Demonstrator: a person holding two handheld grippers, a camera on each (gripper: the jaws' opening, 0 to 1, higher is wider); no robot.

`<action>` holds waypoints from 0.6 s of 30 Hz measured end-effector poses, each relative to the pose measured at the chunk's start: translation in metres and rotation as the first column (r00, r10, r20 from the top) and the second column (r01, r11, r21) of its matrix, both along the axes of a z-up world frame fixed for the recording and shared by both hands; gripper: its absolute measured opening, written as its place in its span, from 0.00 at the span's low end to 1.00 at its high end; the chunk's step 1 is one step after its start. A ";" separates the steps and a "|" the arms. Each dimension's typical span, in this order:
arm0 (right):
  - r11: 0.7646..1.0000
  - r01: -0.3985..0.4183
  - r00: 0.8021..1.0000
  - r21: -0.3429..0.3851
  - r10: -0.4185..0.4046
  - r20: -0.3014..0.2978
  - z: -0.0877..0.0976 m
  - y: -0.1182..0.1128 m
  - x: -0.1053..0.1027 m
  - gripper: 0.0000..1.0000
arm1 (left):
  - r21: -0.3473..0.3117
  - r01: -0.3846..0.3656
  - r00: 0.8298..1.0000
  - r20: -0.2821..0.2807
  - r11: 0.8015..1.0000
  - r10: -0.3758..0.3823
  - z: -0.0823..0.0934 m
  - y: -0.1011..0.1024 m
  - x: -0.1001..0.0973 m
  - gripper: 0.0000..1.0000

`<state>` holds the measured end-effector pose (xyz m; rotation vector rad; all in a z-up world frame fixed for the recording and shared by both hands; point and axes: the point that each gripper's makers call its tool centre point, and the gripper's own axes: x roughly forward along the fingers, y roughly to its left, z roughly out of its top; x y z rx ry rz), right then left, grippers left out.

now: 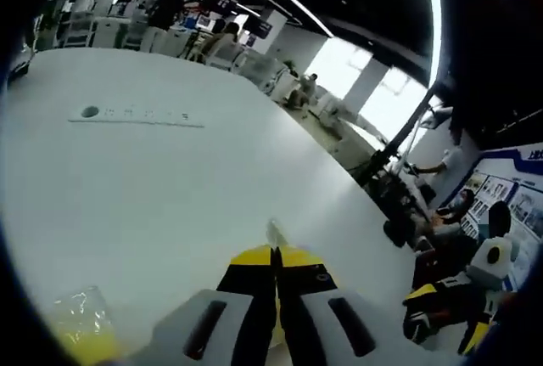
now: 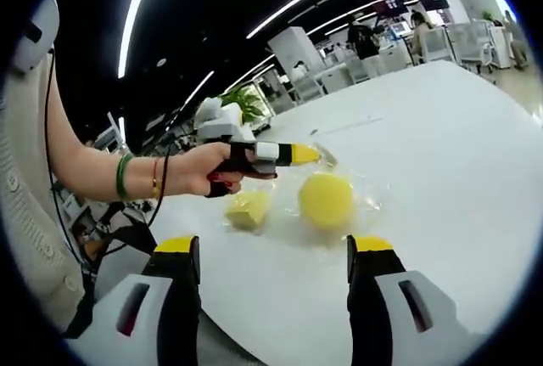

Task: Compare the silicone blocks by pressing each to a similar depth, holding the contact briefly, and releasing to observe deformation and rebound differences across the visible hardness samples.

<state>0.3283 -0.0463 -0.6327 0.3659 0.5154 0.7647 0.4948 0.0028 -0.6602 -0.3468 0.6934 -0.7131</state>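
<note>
A round yellow silicone block (image 2: pixel 326 199) lies in a clear plastic bag (image 2: pixel 366 203) on the white table (image 2: pixel 441 154). A smaller squarish yellow block (image 2: pixel 247 209) lies just to its left. A hand holds my left gripper (image 2: pixel 312 154) above them, and its yellow tips pinch a corner of the clear bag. In the left gripper view my left gripper (image 1: pixel 274 253) is shut, with a scrap of clear plastic (image 1: pixel 277 232) sticking out past its tips. A wrapped yellow block (image 1: pixel 81 332) sits at the lower left. My right gripper (image 2: pixel 276 245) stands open near the blocks, holding nothing.
A pale strip with a round grey end (image 1: pixel 136 115) lies far out on the white table (image 1: pixel 170 188). Desks, chairs and people fill the office behind. The person's sleeve and forearm with bracelets (image 2: pixel 127 177) come in from the left.
</note>
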 end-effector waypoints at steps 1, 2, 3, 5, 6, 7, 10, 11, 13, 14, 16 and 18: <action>1.000 0.002 1.000 0.002 -0.002 0.003 0.002 0.000 -0.001 0.65 | 0.000 0.013 1.000 0.010 1.000 -0.013 0.004 -0.002 -0.003 0.00; 1.000 0.003 1.000 0.001 -0.003 0.006 0.004 0.000 -0.002 0.65 | 0.002 0.015 1.000 0.015 1.000 -0.015 0.007 -0.002 -0.005 0.00; 1.000 0.003 1.000 -0.002 -0.003 0.013 0.006 0.000 -0.003 0.65 | -0.007 0.020 1.000 0.014 1.000 -0.020 0.012 -0.003 -0.009 0.00; 1.000 0.001 1.000 -0.005 -0.001 0.019 0.009 0.000 -0.005 0.65 | -0.001 0.040 0.998 0.041 0.999 -0.040 0.019 -0.005 -0.015 0.00; 1.000 0.000 1.000 -0.007 0.000 0.023 0.011 0.000 -0.006 0.65 | 0.002 0.043 0.998 0.047 0.999 -0.043 0.022 -0.005 -0.017 0.00; 1.000 -0.001 1.000 -0.012 0.001 0.028 0.013 0.000 -0.007 0.65 | 0.001 0.054 0.997 0.054 0.999 -0.054 0.027 -0.006 -0.021 0.00; 1.000 -0.002 0.999 -0.018 0.002 0.040 0.019 0.001 -0.010 0.65 | 0.005 0.068 0.995 0.068 0.998 -0.068 0.034 -0.005 -0.029 0.00; 1.000 -0.004 0.999 -0.026 0.005 0.054 0.024 0.002 -0.012 0.65 | 0.005 0.070 0.995 0.076 0.998 -0.070 0.038 -0.003 -0.032 0.00; 0.999 -0.008 0.998 -0.035 0.011 0.063 0.029 0.003 -0.014 0.65 | 0.000 0.075 0.994 0.082 0.997 -0.075 0.046 0.000 -0.038 0.00; 0.999 -0.013 0.997 -0.041 0.016 0.073 0.033 0.003 -0.016 0.65 | -0.004 0.072 0.994 0.086 0.997 -0.072 0.048 0.003 -0.040 0.00; 0.999 -0.016 0.996 -0.049 0.020 0.088 0.038 0.005 -0.017 0.65 | -0.013 0.072 0.994 0.088 0.997 -0.071 0.057 0.007 -0.046 0.00; 0.998 -0.025 0.994 -0.060 0.031 0.105 0.045 0.008 -0.020 0.65 | -0.012 0.075 0.992 0.106 0.997 -0.073 0.065 0.014 -0.051 0.00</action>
